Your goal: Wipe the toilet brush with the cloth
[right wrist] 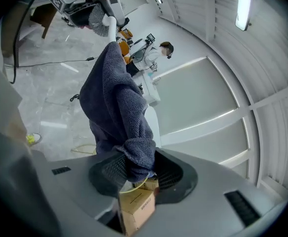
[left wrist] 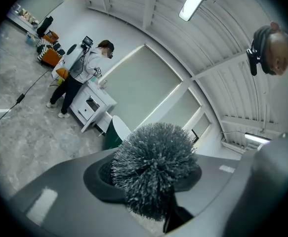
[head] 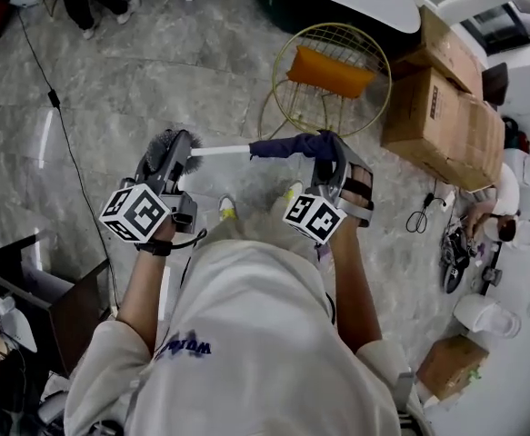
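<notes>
**Toilet brush (head: 221, 150) held level, bristles left, handle right**

And it's the toilet brush, a round grey bristle head on a white stick handle, held in the air in front of the person with its long axis running straight left to right. Bristle head (left wrist: 153, 174) at the left, and the left gripper (head: 175, 153) has both jaws pressed into that ball, clamped on it. Over on the right, the dark blue terry cloth (head: 292, 145) is draped over the handle end, and the right gripper (head: 330, 157) has its jaws pinched tight on a fold of it (right wrist: 134, 154).

Below is a grey marbled stone floor (head: 110, 80) with a thin black cable (head: 65, 134) trailing across its left side. On the far side stands a round yellow wire chair with an orange cushion (head: 328, 71), with stacked brown cardboard boxes (head: 442, 107) to the right. A standing person in a white top (left wrist: 79, 68) works at a white cabinet far off.
</notes>
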Demonstrator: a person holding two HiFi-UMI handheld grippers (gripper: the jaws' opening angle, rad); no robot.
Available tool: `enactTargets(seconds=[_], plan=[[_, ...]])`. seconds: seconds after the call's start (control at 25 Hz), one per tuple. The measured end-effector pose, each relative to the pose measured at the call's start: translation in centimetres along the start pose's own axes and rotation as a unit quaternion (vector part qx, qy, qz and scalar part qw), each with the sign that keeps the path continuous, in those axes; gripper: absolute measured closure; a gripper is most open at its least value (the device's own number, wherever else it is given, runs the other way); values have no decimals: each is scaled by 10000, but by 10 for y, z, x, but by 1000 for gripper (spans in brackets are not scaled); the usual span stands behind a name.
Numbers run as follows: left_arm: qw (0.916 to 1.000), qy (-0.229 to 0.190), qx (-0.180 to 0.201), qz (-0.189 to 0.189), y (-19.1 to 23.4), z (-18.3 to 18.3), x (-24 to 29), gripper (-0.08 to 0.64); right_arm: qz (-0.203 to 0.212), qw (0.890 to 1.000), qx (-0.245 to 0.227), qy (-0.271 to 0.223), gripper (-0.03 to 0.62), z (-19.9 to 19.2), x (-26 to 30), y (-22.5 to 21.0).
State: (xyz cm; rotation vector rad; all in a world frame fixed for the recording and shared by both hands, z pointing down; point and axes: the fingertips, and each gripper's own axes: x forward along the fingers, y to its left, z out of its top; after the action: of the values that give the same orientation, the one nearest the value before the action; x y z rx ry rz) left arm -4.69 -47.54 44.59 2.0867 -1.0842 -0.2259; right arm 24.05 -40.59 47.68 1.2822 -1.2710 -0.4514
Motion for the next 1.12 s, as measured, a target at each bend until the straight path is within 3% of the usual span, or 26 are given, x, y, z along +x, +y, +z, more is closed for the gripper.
enactTargets(seconds=[0.28, 0.72, 0.84, 1.12], plan=[[9989, -284, 21, 375, 11, 17, 16, 371, 136, 9995, 30, -294, 457, 14, 51, -12], [9916, -881, -98, 945, -16, 43, 80, 371, 90, 9949, 195, -985, 460, 7, 148, -84], [9893, -940, -49, 1111, -27, 43, 104, 371, 123, 9916, 32, -1290, 413, 19, 169, -92], [9792, -1160, -8, 1662, -38, 33, 129, 371, 401, 9831, -504, -1712, 419, 32, 200, -85]])
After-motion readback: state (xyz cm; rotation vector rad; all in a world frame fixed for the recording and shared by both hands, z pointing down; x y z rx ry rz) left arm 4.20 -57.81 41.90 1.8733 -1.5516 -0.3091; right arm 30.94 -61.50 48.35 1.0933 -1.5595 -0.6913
